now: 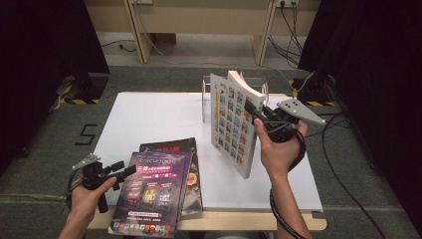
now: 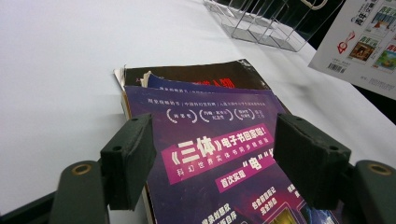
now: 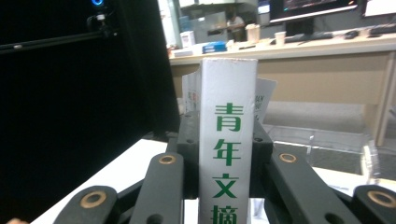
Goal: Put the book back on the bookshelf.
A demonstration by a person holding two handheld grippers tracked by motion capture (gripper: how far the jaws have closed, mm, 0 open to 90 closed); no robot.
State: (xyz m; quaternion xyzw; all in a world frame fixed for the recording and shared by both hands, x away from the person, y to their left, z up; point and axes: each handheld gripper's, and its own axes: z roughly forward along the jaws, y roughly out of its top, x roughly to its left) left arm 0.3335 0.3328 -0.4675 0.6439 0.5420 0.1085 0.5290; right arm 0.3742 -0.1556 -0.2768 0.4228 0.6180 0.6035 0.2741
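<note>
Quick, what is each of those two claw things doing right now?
Left gripper: open, jaws apart over the purple magazine, not gripping it.
Right gripper: shut on the white book, holding it upright by its spine.

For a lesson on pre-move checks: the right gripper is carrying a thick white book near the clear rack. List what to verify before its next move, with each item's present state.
1. Right gripper clamps the white book by its spine: ok.
2. Book lifted off the table: ok.
3. Book lined up with a slot of the clear rack: cannot tell.
4. Rack slots free: cannot tell.
5. Left gripper open over the purple magazine, away from the book: ok.
</note>
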